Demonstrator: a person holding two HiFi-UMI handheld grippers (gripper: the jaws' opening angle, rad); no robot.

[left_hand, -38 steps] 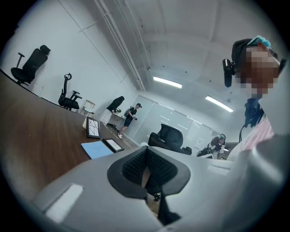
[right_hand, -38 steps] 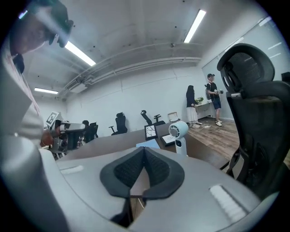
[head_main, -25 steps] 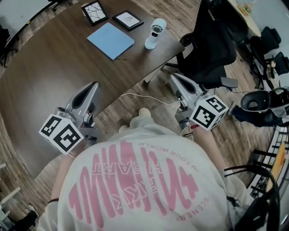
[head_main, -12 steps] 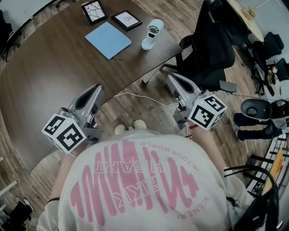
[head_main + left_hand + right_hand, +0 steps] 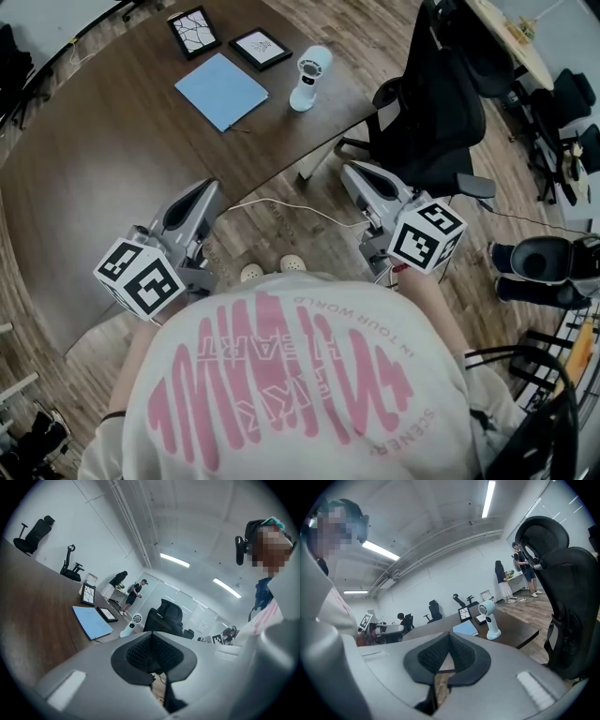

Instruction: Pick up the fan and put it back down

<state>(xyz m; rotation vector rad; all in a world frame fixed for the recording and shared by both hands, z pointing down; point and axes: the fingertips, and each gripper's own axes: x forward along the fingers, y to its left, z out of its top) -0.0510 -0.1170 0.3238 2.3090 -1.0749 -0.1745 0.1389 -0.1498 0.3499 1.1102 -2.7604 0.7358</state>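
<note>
The white hand-held fan (image 5: 307,77) stands upright near the far right edge of the dark wooden table (image 5: 94,169); it also shows small and far off as the fan (image 5: 135,620) and the fan (image 5: 489,616). My left gripper (image 5: 211,186) hovers at the table's near edge, well short of the fan, its pads meeting with nothing between them. Over the floor, to the right of the table, my right gripper (image 5: 349,171) is shut and empty too. In the gripper views, the left gripper (image 5: 151,633) and the right gripper (image 5: 449,633) both show their pads touching at the tips.
A blue folder (image 5: 220,90) and two framed pictures (image 5: 194,30) (image 5: 260,47) lie left of the fan. A black office chair (image 5: 436,103) stands right of the table. A white cable (image 5: 281,206) runs across the wooden floor. People stand at the room's far end.
My left gripper has moved a little forward along the table's near edge. The right gripper has hardly moved. Both stay shut and empty, and the fan has not been touched.
</note>
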